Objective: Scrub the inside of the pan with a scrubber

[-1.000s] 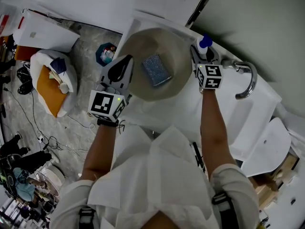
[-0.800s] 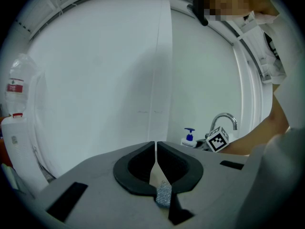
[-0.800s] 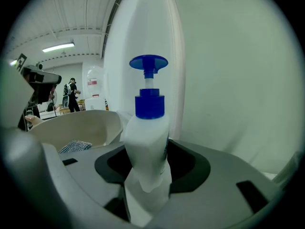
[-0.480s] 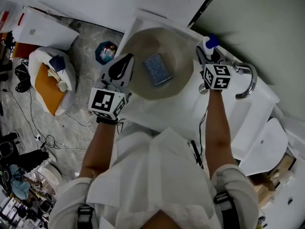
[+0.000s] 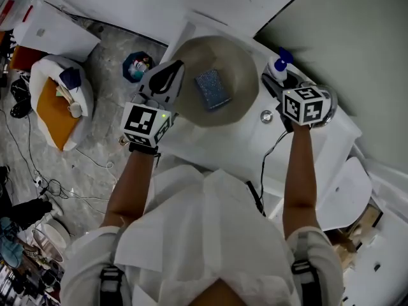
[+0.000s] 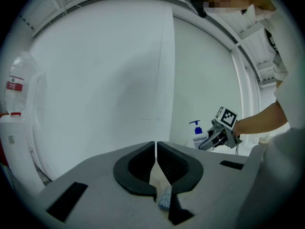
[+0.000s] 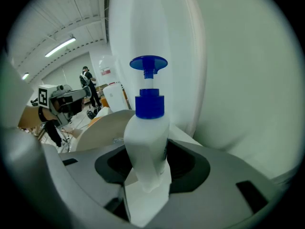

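Note:
A round beige pan [image 5: 237,67] sits in the white sink, with a blue-silver scrubber [image 5: 212,89] lying loose inside it. My left gripper [image 5: 171,75] is at the pan's left edge, jaws shut on the rim. In the left gripper view the gripper [image 6: 156,171] pinches a thin beige strip of pan [image 6: 155,178], and the scrubber [image 6: 165,198] peeks out below. My right gripper [image 5: 285,78] is at the sink's back right, closed round a white soap bottle [image 5: 278,64] with a blue pump. In the right gripper view the bottle [image 7: 147,142] fills the gap between the jaws of that gripper [image 7: 147,171].
A chrome faucet [image 5: 329,101] stands just right of the right gripper's cube. The sink deck [image 5: 236,145] has a small round knob [image 5: 266,115]. On the floor at left lie a white bag with orange contents [image 5: 54,101], a white box [image 5: 51,34] and cables.
My right gripper has swung to the right, toward the faucet, while staying round the soap bottle. The left gripper, pan and scrubber have kept their places.

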`<state>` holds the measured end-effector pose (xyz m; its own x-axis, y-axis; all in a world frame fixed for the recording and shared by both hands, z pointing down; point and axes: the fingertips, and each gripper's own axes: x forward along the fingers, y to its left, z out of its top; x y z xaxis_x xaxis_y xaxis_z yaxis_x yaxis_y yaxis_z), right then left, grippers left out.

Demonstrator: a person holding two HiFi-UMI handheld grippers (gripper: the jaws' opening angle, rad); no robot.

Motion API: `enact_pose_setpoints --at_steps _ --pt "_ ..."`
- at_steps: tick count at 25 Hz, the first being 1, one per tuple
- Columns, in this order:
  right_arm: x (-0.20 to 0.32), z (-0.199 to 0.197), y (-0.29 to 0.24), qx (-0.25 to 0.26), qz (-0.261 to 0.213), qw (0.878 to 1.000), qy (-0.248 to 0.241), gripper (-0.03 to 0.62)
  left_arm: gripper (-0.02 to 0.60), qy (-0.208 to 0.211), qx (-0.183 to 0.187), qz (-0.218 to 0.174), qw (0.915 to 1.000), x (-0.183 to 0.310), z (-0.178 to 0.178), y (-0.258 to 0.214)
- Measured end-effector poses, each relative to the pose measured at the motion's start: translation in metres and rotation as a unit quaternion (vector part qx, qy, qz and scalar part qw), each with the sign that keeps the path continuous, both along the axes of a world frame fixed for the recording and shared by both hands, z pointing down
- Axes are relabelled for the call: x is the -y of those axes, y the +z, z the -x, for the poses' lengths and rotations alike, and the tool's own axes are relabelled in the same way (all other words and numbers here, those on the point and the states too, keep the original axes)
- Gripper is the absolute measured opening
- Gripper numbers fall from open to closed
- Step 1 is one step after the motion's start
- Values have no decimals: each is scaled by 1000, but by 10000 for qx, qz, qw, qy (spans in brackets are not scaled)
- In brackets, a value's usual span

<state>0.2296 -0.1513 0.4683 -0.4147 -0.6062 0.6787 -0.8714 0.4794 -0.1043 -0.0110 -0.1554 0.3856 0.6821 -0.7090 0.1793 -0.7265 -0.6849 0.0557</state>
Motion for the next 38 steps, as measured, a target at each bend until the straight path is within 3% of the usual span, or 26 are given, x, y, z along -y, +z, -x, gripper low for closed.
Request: enact_pose_setpoints --at_steps 7,13,18,27,38 --pt "-28 40 -10 -365 1088 9901 -811 196 28 54 -107 -76 9999 0 17 -9" --pt "-47 69 -6 -896 2029 9595 -1737 196 28 184 -216 -62 9996 -4 32 -13" --pt "-47 80 3 -1238 2551 9423 -1778 196 28 287 -249 -34 9993 -6 37 -10" --pt "-48 105 4 -1443 2683 9331 -1912 196 28 298 -336 -29 9990 -5 48 -13" --pt "-52 98 7 -1561 2861 9241 -1994 196 28 337 -351 -48 9988 -4 40 -13"
